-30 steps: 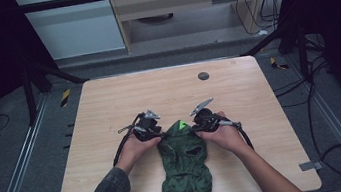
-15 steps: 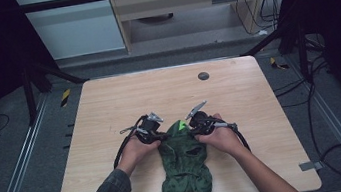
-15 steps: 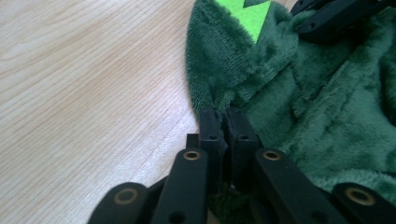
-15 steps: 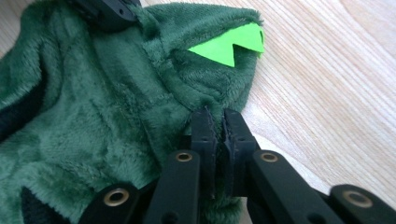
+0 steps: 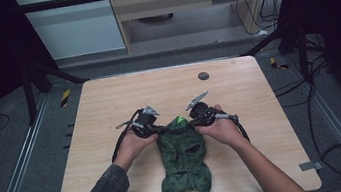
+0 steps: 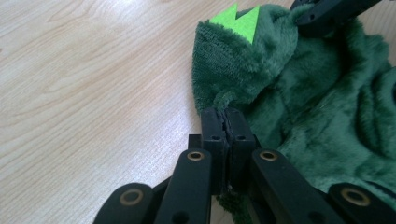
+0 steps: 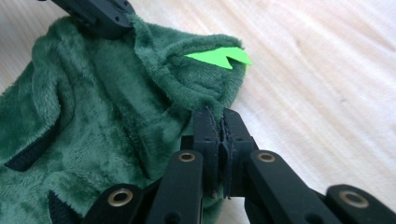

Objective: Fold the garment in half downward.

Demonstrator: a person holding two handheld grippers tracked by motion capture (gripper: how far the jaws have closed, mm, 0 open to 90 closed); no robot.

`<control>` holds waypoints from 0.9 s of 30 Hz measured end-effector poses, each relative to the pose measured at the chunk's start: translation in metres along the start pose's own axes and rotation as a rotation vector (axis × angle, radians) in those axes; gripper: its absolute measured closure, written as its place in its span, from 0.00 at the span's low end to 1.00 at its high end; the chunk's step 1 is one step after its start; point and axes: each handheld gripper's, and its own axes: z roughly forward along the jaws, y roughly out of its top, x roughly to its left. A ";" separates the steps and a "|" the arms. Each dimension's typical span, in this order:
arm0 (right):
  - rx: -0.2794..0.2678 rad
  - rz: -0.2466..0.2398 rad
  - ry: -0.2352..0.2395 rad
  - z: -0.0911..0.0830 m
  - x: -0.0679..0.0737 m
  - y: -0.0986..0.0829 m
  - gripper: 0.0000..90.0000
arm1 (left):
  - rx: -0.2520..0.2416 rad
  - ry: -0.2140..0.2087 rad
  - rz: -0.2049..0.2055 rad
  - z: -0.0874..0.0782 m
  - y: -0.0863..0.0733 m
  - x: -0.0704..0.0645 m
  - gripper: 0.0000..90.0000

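Right now your left tool (image 6: pixel 225 116) is pinched closed on the edge of the green plush garment (image 5: pixel 183 160), jaws pressed together with a fold of fleece caught between them — you see it at lower centre of the left gripper view. Your right tool (image 7: pixel 218 116) is clamped the same way on the opposite edge, its jaws meeting on the fabric at lower centre of the right gripper view. In the high view the garment lies flat on the table (image 5: pixel 108 99), just below the middle of the frame, its top end between your two hands and its lower end toward the bottom edge. A bright green zigzag patch (image 6: pixel 236 19) sits on the hood-like top end — upper centre in both gripper views. Your left hand (image 5: pixel 134 140) and right hand (image 5: pixel 221 129) flank the garment's top.
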 end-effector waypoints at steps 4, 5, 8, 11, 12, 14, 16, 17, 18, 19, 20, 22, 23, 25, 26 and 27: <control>-0.014 -0.002 -0.002 -0.004 -0.003 0.004 0.96 | -0.011 0.004 0.004 -0.005 0.007 0.003 0.98; -0.020 -0.004 -0.002 -0.006 -0.004 0.006 0.96 | -0.021 0.007 0.007 -0.007 0.011 0.004 0.98; -0.029 -0.009 -0.004 -0.010 -0.007 0.010 0.96 | -0.020 0.014 0.016 -0.008 0.014 0.004 0.98; -0.045 -0.004 -0.004 -0.013 -0.011 0.012 0.96 | -0.027 0.016 0.024 -0.011 0.022 0.006 0.98; -0.045 -0.004 -0.004 -0.013 -0.011 0.012 0.96 | -0.027 0.016 0.024 -0.011 0.022 0.006 0.98; -0.047 -0.003 -0.001 -0.014 -0.015 0.013 0.96 | -0.025 0.022 0.028 -0.012 0.027 0.008 0.98; -0.044 -0.001 -0.001 -0.015 -0.018 0.014 0.96 | -0.031 0.025 0.030 -0.012 0.034 0.009 0.98; -0.049 -0.007 0.000 -0.018 -0.021 0.016 0.96 | -0.035 0.031 0.040 -0.013 0.038 0.008 0.98; -0.053 -0.004 -0.002 -0.020 -0.023 0.017 0.96 | -0.035 0.034 0.047 -0.014 0.041 0.008 0.98; -0.058 0.000 -0.002 -0.022 -0.025 0.018 0.96 | -0.035 0.034 0.047 -0.014 0.041 0.008 0.98; -0.058 0.000 -0.002 -0.022 -0.025 0.018 0.96 | -0.037 0.039 0.055 -0.015 0.043 0.007 0.98; -0.072 0.005 -0.002 -0.026 -0.032 0.019 0.96 | -0.040 0.046 0.072 -0.017 0.047 0.006 0.98; -0.079 0.011 0.001 -0.026 -0.033 0.019 0.96 | -0.036 0.055 0.084 -0.019 0.051 0.006 0.98; -0.087 0.009 -0.004 -0.025 -0.035 0.019 0.96 | -0.041 0.056 0.081 -0.019 0.052 0.008 0.98; -0.087 0.009 -0.004 -0.025 -0.035 0.019 0.96 | -0.041 0.056 0.081 -0.019 0.052 0.008 0.98; -0.085 0.006 -0.009 -0.025 -0.035 0.019 0.96 | -0.043 0.058 0.078 -0.019 0.052 0.008 0.98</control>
